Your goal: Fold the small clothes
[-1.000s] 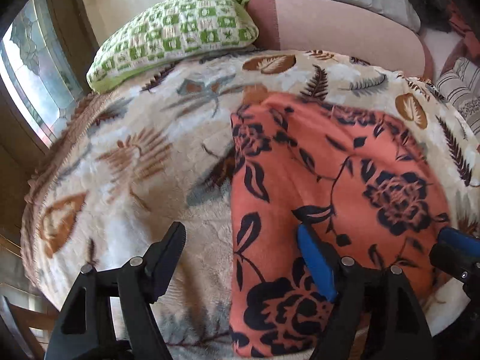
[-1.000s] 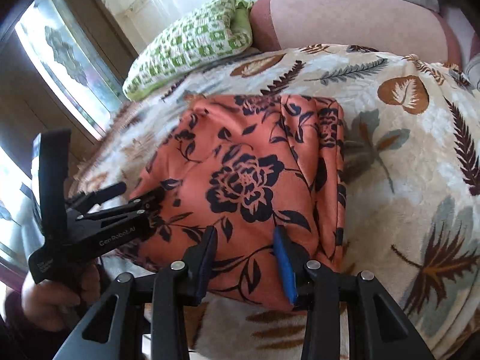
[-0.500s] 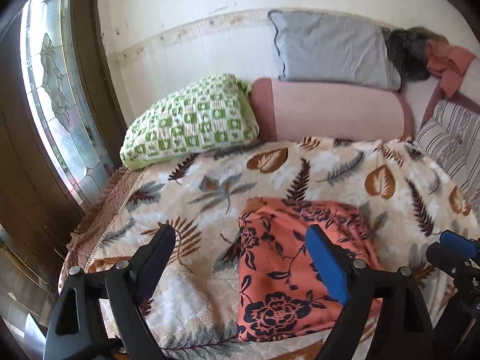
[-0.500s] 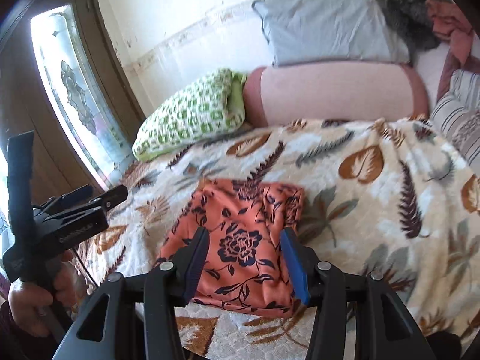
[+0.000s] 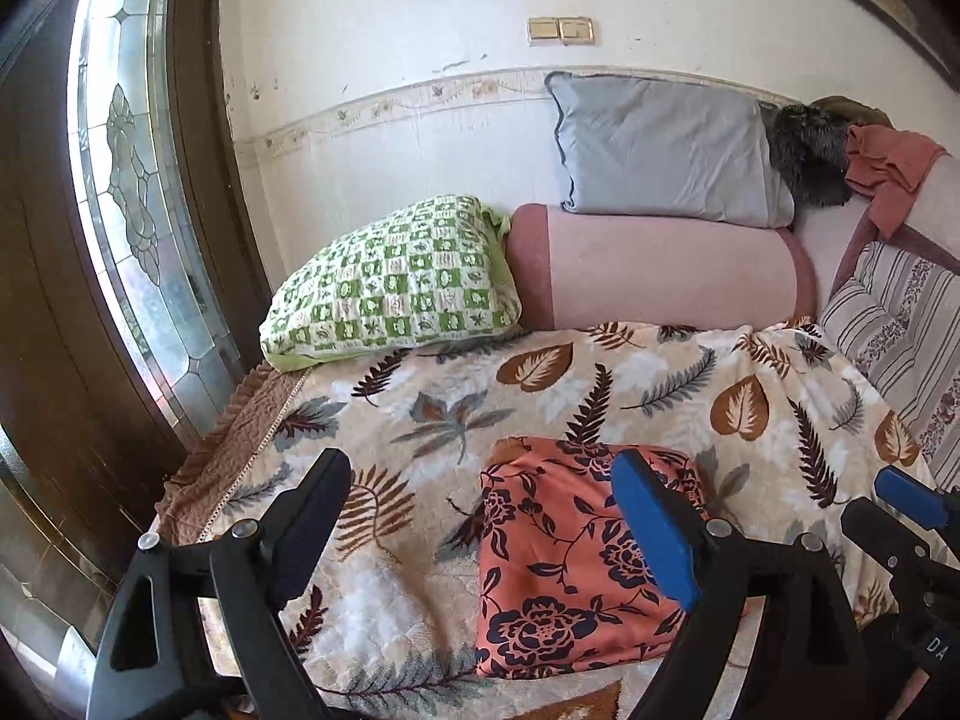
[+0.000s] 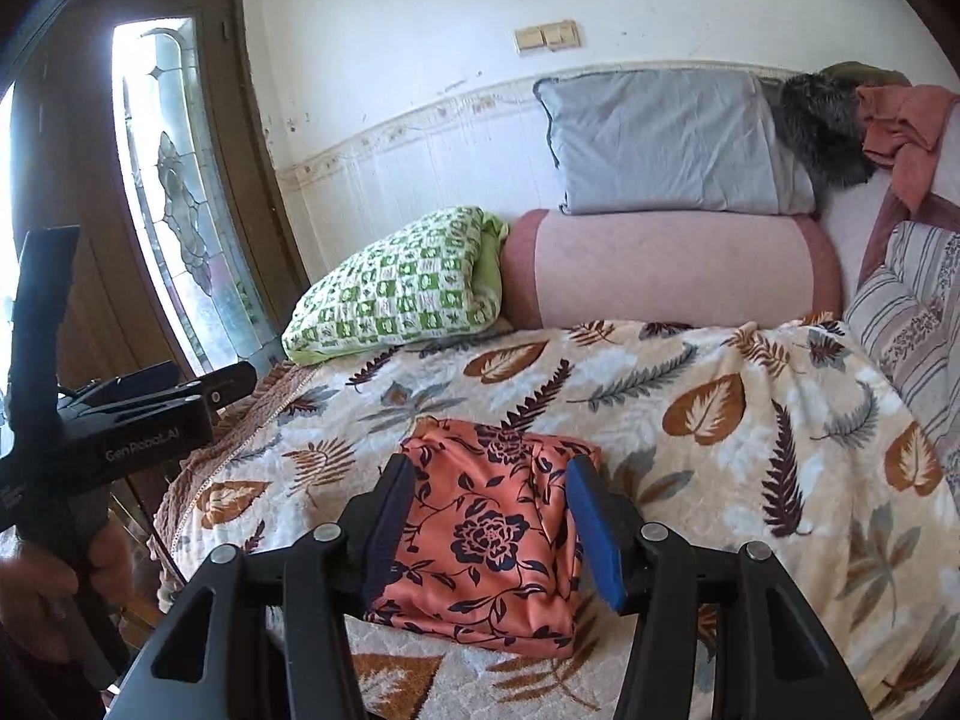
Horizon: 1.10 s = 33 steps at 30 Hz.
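I see the left gripper (image 5: pixel 480 528) held above the leaf-printed cream blanket (image 5: pixel 660 384), its 2 fingers spread wide with nothing between them. The folded orange cloth with dark flower print (image 5: pixel 558 564) lies flat on that blanket near its front edge, in a compact rectangle. On the far side of the blanket, a green-and-white checked pillow (image 5: pixel 396 282) sits left of a pink cylindrical bolster (image 5: pixel 660 270), with a grey pillow (image 5: pixel 660 150) on top of the bolster. My right gripper (image 6: pixel 486 528) hangs over the blanket too, jaws parted and empty, clear of the cloth beneath. A hand (image 6: pixel 42 594) grips the left tool's handle.
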Available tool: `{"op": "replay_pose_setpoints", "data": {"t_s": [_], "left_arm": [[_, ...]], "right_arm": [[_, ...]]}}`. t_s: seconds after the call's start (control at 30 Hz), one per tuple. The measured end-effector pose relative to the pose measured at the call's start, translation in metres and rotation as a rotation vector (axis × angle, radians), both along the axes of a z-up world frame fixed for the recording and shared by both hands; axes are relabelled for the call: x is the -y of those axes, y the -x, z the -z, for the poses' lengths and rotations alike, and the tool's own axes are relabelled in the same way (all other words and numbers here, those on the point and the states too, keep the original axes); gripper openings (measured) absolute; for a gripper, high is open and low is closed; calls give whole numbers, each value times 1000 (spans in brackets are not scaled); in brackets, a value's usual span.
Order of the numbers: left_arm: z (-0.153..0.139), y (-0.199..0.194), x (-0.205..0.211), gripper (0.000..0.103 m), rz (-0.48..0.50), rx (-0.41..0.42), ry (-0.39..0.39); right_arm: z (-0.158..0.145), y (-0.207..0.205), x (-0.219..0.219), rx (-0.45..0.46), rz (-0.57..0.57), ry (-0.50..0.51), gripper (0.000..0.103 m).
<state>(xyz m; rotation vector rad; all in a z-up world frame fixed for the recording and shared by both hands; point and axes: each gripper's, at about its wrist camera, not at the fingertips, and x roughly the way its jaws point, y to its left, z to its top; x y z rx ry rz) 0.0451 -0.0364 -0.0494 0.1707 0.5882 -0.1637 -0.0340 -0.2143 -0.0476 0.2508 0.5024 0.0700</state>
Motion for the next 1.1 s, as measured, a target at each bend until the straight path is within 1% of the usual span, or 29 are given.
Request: {"op": "replay_pose_setpoints", "data": {"t_s": [0.2,0.43,0.67,0.97,1.1], "left_arm": [[-9,9,-2,89,5,20,3],[-19,18,-3,89,15,37,10],[-28,22,-8,89,7,60,25],[-30,23,-8,89,7,63,14],[-30,21,-8,89,6,59,21]], "right_arm": [[-7,6,-2,28,3,2,59],[-13,7,-15,50,-21,37,59],[-17,4,-16,58,-22,36,60],[-18,0,-18,59,-31,47,60],[-18,-2,-20,55,-33,60,60]]}}
